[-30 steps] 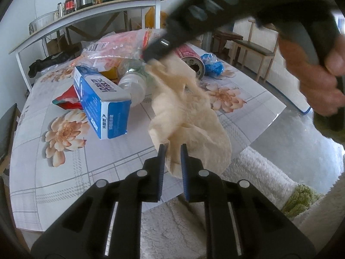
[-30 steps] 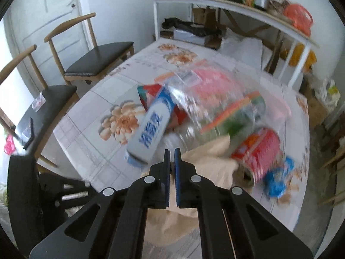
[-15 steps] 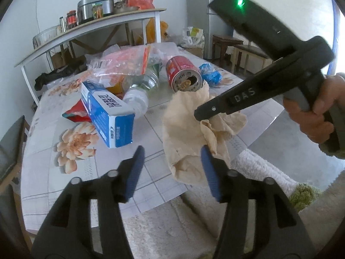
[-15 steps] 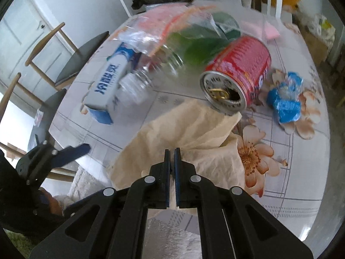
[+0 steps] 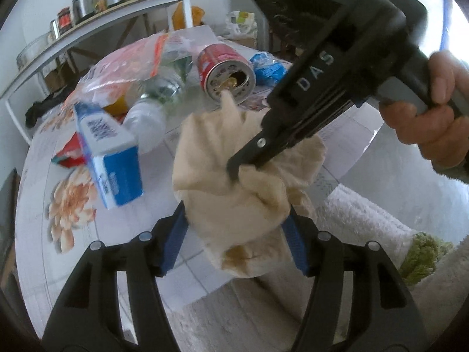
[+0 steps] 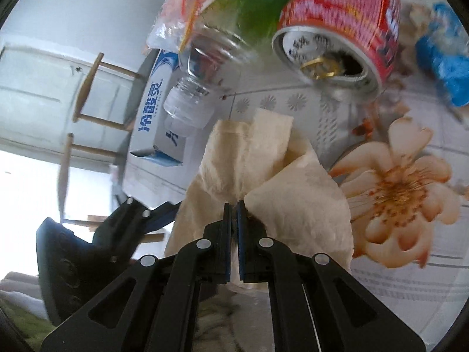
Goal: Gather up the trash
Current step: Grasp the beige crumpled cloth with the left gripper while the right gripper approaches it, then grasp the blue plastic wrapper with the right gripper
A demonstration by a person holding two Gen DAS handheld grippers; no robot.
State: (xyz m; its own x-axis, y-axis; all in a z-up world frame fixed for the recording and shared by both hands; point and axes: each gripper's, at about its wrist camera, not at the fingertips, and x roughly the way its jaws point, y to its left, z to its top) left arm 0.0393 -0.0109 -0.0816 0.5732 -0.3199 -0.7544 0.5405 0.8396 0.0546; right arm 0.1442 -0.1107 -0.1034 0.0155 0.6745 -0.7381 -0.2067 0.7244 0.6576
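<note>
Two tongs over floral tablecloth (image 5: 35, 234) — right (image 6: 233, 205) pinched on tissue (image 5: 234, 199), left (image 5: 237, 234) just widened, astride it.

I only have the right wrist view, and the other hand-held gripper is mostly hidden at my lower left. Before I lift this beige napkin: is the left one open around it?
Observer: Yes. The left hand-held gripper has just been opening its jaws. They stand apart with the lower part of the napkin between them, and the pads are not clamping it.
Operator: Does the napkin hang past the edge?
Observer: Its bottom end overhangs the table, above a white fluffy rug.
Operator: Anything under the blue-and-white box?
Observer: A red wrapper pokes out from beneath the blue-and-white box.
</note>
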